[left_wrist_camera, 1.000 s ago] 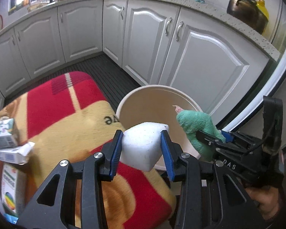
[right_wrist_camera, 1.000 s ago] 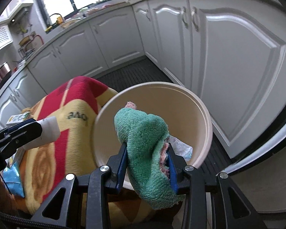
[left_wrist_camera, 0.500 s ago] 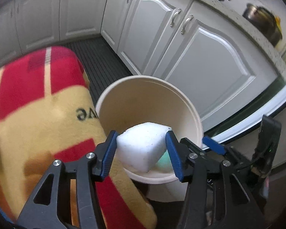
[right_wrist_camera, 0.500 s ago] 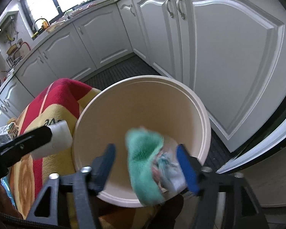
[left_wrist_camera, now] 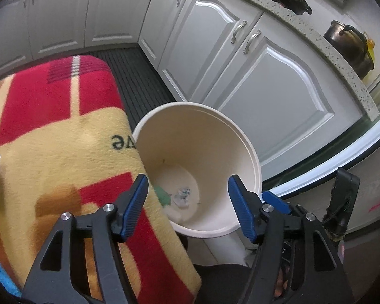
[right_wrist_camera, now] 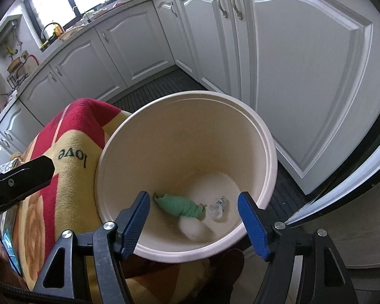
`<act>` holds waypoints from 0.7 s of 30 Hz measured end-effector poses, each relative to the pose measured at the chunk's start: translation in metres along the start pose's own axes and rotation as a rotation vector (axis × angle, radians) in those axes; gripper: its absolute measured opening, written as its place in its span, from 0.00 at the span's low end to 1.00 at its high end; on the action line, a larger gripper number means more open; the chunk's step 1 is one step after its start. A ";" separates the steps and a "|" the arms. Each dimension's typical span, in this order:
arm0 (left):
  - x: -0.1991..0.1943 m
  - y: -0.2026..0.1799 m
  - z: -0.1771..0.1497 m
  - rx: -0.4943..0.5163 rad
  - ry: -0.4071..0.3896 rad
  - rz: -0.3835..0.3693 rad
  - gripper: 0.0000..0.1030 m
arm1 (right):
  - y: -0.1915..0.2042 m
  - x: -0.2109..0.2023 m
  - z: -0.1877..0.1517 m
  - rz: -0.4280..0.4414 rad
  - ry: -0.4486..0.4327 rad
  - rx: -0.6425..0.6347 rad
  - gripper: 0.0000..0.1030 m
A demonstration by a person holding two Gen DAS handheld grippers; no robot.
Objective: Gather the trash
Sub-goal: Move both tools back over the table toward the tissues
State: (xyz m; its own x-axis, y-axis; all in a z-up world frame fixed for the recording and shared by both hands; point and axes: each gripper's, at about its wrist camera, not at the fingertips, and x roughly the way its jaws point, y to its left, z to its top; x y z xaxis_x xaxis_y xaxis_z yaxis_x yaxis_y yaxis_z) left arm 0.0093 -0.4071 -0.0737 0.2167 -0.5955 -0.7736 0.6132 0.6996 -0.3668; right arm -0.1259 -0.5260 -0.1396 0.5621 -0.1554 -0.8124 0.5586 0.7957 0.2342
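A cream trash bin [left_wrist_camera: 250, 152] [right_wrist_camera: 266, 136] stands on the floor beside a table covered by a red and yellow blanket [left_wrist_camera: 50, 131] [right_wrist_camera: 71, 136]. At its bottom lie a green cloth [right_wrist_camera: 179, 205] [left_wrist_camera: 162, 195], a white sponge block [right_wrist_camera: 193, 229] and crumpled clear plastic [right_wrist_camera: 217, 209] [left_wrist_camera: 182, 197]. My left gripper [left_wrist_camera: 188, 206] is open and empty above the bin's near rim. My right gripper [right_wrist_camera: 193, 219] is open and empty above the bin. The left gripper's side shows at the left of the right wrist view [right_wrist_camera: 20, 177].
White kitchen cabinets [left_wrist_camera: 253, 58] [right_wrist_camera: 304, 63] curve around behind the bin. Pots [left_wrist_camera: 349, 43] sit on the counter. A dark ribbed mat [left_wrist_camera: 136, 76] covers the floor. Small cartons [right_wrist_camera: 6, 168] lie at the table's far left.
Both grippers opened. The green cloth fell from the right gripper and the white sponge block from the left gripper into the bin.
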 end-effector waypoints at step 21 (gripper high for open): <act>-0.096 0.032 -0.031 0.052 -0.182 0.301 0.63 | 0.071 -0.050 -0.006 0.042 -0.067 -0.138 0.73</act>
State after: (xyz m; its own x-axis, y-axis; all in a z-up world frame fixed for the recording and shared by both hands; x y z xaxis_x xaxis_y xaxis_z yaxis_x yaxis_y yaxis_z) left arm -0.0159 -0.3150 -0.0270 0.5224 -0.4295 -0.7366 0.5379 0.8363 -0.1061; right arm -0.1181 -0.4585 -0.0859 0.6256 -0.1554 -0.7645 0.4473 0.8743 0.1883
